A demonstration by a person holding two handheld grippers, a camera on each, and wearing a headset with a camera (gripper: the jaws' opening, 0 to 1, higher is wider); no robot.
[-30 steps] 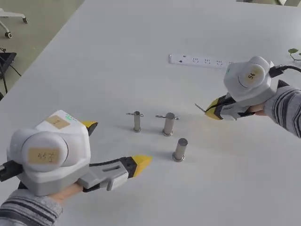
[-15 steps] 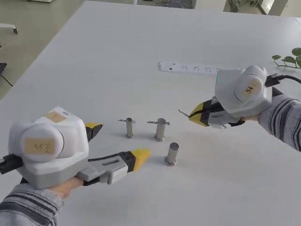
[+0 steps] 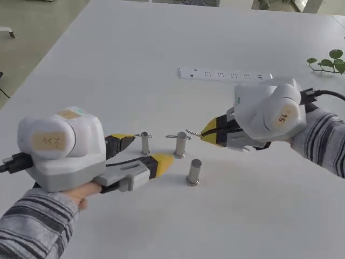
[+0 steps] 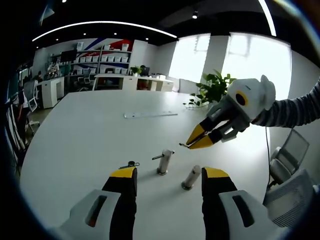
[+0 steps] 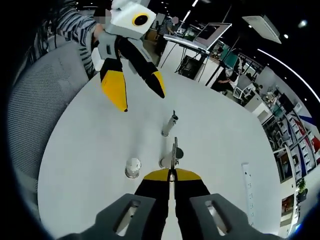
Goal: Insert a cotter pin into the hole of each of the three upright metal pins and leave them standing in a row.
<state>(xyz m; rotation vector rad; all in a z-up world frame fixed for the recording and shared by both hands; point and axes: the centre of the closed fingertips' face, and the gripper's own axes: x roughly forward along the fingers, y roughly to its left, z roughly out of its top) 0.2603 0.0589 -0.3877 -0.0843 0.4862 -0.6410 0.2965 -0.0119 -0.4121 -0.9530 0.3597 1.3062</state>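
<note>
My left tool [image 3: 149, 149] gapes wide by the left metal pin [image 3: 145, 143], pinned like the middle metal pin [image 3: 180, 144]; the bare metal pin [image 3: 194, 171] stands nearer me. My right tool [image 3: 206, 135] pinches a cotter pin [image 3: 193, 133] beside the middle one.

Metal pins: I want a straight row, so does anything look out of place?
The silver metal pin without a cotter pin stands nearer the camera than the two cotter-pinned pins, off their line. All three stand upright.

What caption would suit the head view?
Right claw holds a cotter pin near the bare pin; left claw open.
</note>
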